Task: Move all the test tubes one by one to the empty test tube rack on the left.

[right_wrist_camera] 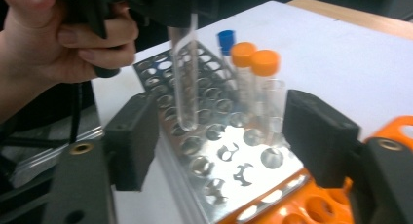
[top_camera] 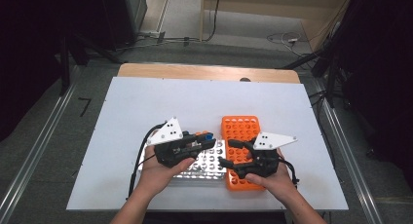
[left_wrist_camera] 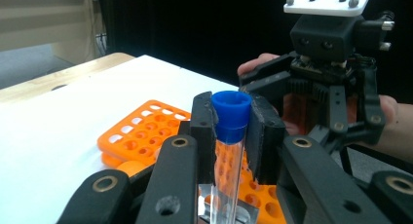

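While the white table (top_camera: 146, 107) carried two racks side by side, the orange tube rack (top_camera: 241, 131) lay to the right and the metal tube rack (right_wrist_camera: 219, 151) to the left, touching or nearly so.

Left gripper (left_wrist_camera: 233, 131) pinched a clear test tube with a blue cap (left_wrist_camera: 232, 118) just under its cap; the tube hung upright over the metal rack, its rounded tip above a hole and not yet seated.

Right gripper (right_wrist_camera: 221, 146) stood spread, nothing between its pads, close beside the hanging tube.

Risks, as judged:
- Tip could miss the hole and strike the plate, since the tube hung slightly off plumb.
- Spread right pads could knock the orange-capped tubes (right_wrist_camera: 253, 63) standing near.
- Grip sat high on smooth plastic; the tube could swing or slip.

No brand, label or legible writing was seen.
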A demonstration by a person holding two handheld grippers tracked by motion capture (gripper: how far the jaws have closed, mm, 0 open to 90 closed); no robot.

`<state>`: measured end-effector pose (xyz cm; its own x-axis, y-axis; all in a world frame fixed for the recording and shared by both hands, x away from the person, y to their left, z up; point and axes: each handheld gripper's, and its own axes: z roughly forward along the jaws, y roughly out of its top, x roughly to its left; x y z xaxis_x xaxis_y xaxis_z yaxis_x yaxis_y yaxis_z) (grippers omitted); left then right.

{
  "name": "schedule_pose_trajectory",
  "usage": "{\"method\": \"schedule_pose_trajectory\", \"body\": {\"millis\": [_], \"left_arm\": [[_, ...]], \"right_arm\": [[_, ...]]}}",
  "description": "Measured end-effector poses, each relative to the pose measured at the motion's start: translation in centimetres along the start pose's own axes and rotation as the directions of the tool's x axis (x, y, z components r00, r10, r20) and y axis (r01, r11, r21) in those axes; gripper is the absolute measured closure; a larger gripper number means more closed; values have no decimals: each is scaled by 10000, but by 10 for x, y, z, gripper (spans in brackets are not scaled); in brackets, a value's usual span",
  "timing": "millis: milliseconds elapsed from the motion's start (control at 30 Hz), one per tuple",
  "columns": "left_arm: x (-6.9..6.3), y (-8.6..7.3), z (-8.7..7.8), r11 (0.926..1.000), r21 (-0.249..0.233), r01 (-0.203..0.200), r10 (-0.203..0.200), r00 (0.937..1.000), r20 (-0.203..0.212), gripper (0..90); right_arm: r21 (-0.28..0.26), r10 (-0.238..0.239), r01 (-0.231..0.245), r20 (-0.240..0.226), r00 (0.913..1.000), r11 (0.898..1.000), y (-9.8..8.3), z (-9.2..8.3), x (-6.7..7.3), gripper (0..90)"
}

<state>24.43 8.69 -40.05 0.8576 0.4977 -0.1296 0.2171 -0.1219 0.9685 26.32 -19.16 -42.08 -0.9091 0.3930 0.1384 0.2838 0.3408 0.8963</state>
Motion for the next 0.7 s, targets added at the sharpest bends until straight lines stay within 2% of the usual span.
{"method": "schedule_pose_trajectory", "body": {"millis": [133, 267, 533, 700], "left_arm": [[4, 1, -6, 9999, -97, 32, -34, 9998, -186, 765], [9, 1, -12, 9999, -165, 39, -45, 9993, -376, 765], [19, -2, -22, 9999, -163, 57, -69, 9972, -745, 765], [25, -2, -28, 9995, -291, 134, -160, 9958, -906, 765]], "right_arm": [[6, 174, -174, 393, 9991, 9998, -1, -6, -7, 181], [44, 414, -416, 378, 9984, 9991, -2, -13, -12, 140], [73, 815, -819, 386, 9959, 9966, -7, -26, -24, 0], [22, 848, -852, 772, 9934, 9964, -12, -34, -30, 0]]}}
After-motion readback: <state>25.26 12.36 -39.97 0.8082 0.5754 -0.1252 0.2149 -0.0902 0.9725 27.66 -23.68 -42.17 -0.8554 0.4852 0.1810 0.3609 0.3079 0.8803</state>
